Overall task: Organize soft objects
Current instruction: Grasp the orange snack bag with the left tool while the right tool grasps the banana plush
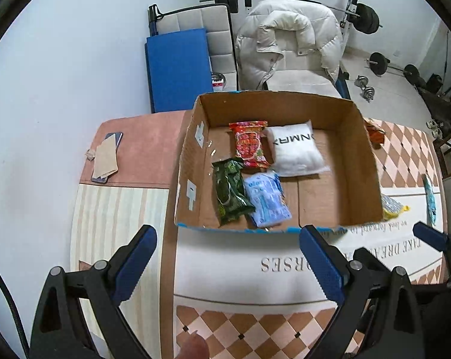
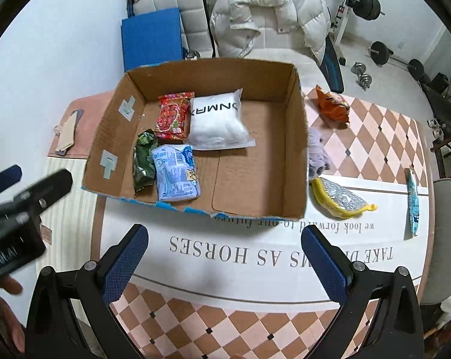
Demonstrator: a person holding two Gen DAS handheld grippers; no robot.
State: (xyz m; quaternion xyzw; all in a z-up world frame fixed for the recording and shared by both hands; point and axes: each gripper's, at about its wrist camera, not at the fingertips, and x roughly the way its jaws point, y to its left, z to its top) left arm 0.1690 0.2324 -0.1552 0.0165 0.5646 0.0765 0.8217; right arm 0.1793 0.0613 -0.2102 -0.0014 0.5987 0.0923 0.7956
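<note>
An open cardboard box [image 1: 362, 161] [image 2: 297, 137] stands on the table. Inside lie a red snack pack [image 1: 249, 145] [image 2: 171, 115], a white pillow pack [image 1: 295, 152] [image 2: 218, 121], a green pack [image 1: 229, 191] [image 2: 143, 161] and a light-blue pack [image 1: 265, 199] [image 2: 176, 172]. Right of the box lie an orange pack [image 2: 333, 106], a lilac soft thing [image 2: 316, 152], a yellow-edged silver pack [image 2: 339, 197] [image 1: 392, 206] and a thin blue pack [image 2: 413, 203]. My left gripper [image 1: 228, 257] and right gripper [image 2: 225, 254] are open and empty, in front of the box.
A phone under a brown card [image 1: 105, 157] lies at the table's far left. A chair with a white puffer jacket [image 1: 288, 42] and a blue mat [image 1: 177, 68] stand behind the table. Weights lie on the floor at the right. A grey chair [image 2: 446, 239] is at the right edge.
</note>
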